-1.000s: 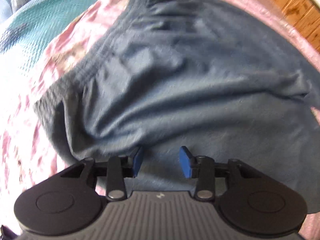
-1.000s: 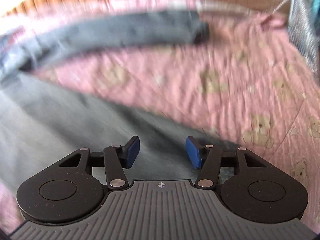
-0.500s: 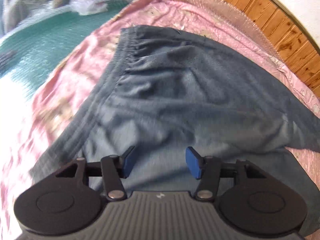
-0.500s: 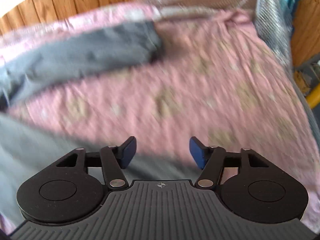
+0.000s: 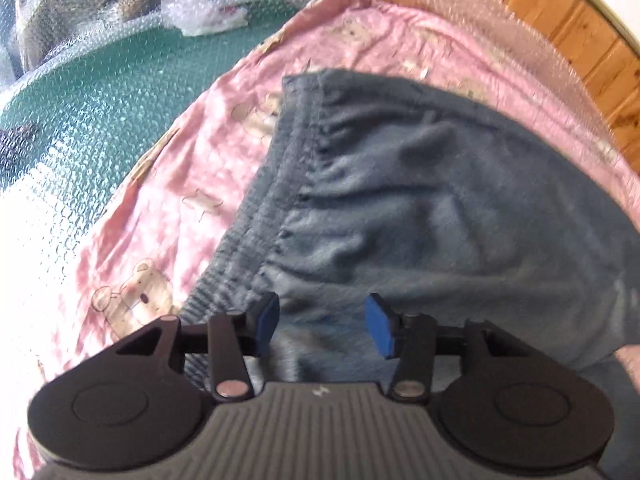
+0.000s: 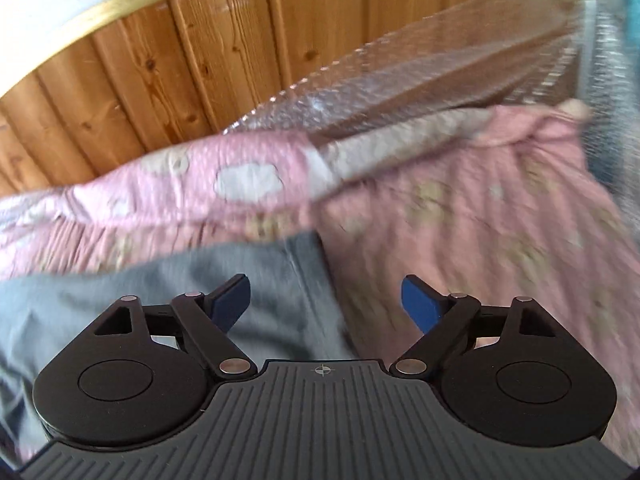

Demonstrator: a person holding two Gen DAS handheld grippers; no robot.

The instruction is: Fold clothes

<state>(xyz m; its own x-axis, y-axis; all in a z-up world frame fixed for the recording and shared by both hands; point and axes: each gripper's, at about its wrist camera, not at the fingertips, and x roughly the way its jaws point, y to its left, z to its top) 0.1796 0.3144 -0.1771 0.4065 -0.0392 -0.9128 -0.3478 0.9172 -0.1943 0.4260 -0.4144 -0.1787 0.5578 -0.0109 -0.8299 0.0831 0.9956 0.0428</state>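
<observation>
A home, most likely a bedroom or spare room. Shown by a pink sheet printed with teddy bears, spread as a work surface, and a wall of knotty wooden boards behind it. Bubble wrap draped over green matting and along the wall side. A crumpled plastic bag and blurred clutter at the far edge. Grey trousers laid out on the sheet.

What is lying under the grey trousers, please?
The grey trousers lie on a pink sheet printed with bears, which shows around them. What the sheet covers cannot be seen. Both the left gripper and the right gripper are open.
</observation>
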